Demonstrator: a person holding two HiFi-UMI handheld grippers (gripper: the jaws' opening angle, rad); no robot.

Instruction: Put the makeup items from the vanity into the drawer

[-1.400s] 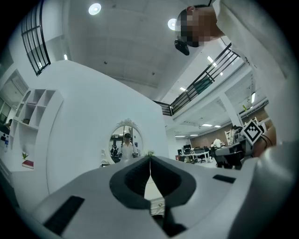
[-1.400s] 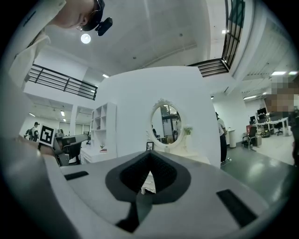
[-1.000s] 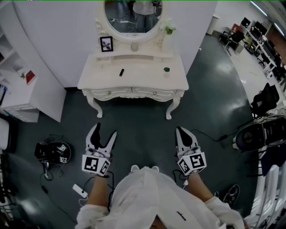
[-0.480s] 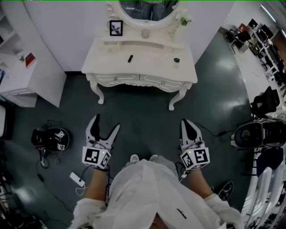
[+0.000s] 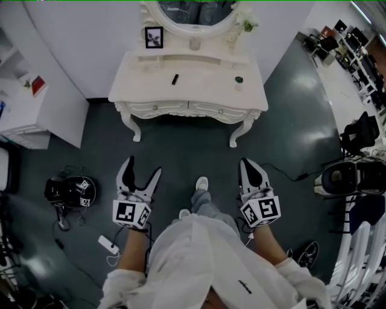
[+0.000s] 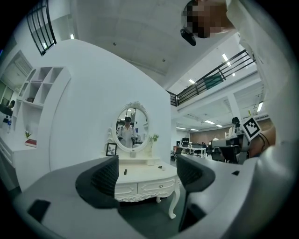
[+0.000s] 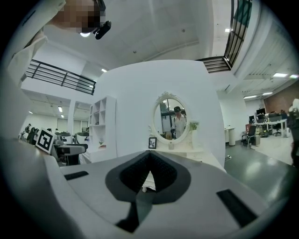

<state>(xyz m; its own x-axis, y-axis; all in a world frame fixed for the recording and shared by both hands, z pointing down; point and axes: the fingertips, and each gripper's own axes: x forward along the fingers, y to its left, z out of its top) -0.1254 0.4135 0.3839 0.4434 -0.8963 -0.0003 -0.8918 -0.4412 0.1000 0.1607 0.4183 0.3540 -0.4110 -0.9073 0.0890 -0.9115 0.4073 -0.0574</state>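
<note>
The white vanity (image 5: pixel 145 84) stands ahead across the dark floor, with two closed drawers (image 5: pixel 187 109) in its front. A black stick-shaped makeup item (image 5: pixel 175 79) lies near the middle of its top. A small dark-lidded jar (image 5: pixel 239 80) sits toward the right. My left gripper (image 5: pixel 143 168) is held level well short of the vanity. Its jaws have just been opening and stand wide, with nothing between them. In the left gripper view the vanity (image 6: pixel 145 179) shows far off between the pads (image 6: pixel 105 177). My right gripper (image 5: pixel 248 164) is shut and empty.
An oval mirror (image 5: pixel 196 11), a framed picture (image 5: pixel 154 37) and a small plant (image 5: pixel 244 24) stand at the vanity's back. White shelving (image 5: pixel 30 111) is on the left. A black device (image 5: pixel 71 192), a white power strip (image 5: pixel 108 244) and cables lie on the floor. Chairs (image 5: pixel 353 178) are at right.
The left jaws have spread wider. Both grippers have advanced a little toward the vanity, which now sits slightly higher in the head view. One foot has stepped forward.
</note>
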